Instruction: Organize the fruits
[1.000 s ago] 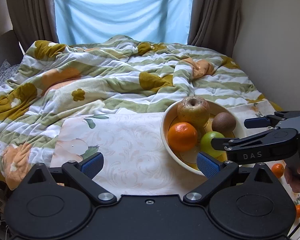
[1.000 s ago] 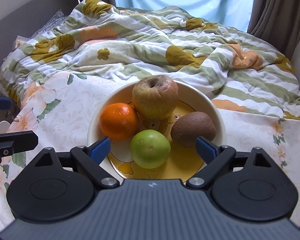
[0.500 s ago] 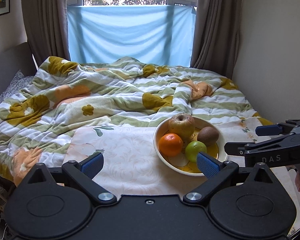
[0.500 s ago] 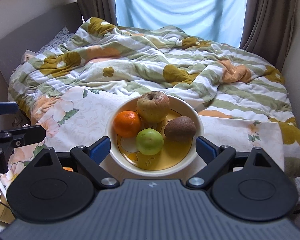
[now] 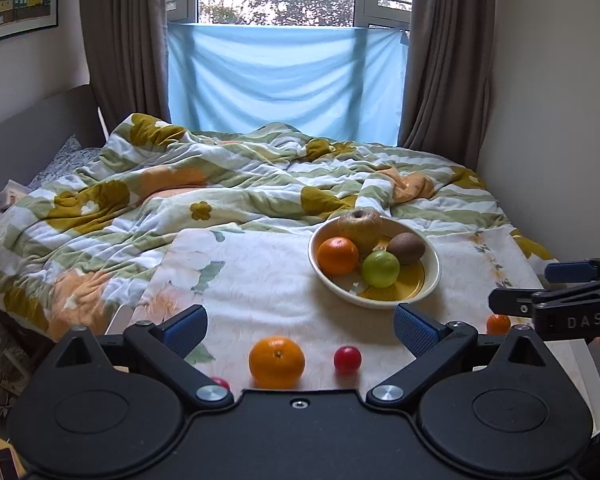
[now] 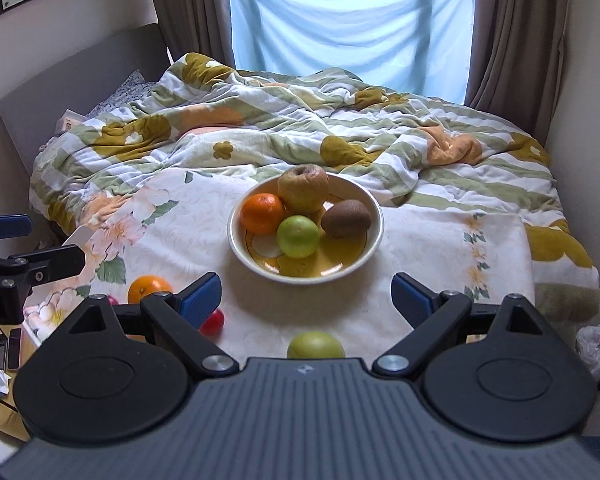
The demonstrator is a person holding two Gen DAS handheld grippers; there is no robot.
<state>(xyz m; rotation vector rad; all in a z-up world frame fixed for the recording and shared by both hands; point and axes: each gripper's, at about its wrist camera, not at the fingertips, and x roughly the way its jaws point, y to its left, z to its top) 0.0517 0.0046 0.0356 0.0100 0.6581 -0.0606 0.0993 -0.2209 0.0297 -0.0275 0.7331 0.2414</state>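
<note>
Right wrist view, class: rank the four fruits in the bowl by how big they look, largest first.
1. Brownish apple, at the back.
2. Orange, kiwi and green apple look too alike to rank.

A bowl [image 6: 374, 216] sat on a cloth [image 6: 440, 240] spread over the near end of the bed [image 6: 460, 152], with the rumpled quilt [image 6: 260, 128] behind it and the window curtain [image 6: 348, 28] beyond that. In the bowl lay four fruits — an apple [image 6: 303, 187] at the back, an orange [image 6: 262, 213] to the left, a kiwi [image 6: 346, 219] to the right, a lime [image 6: 298, 236] in front. On the cloth before the bowl lay loose fruit: a second orange [image 5: 276, 361] with a small tomato [image 5: 347, 359] just to its right, and, in the right wrist view, another apple [image 6: 316, 345] nearest the camera.
</note>
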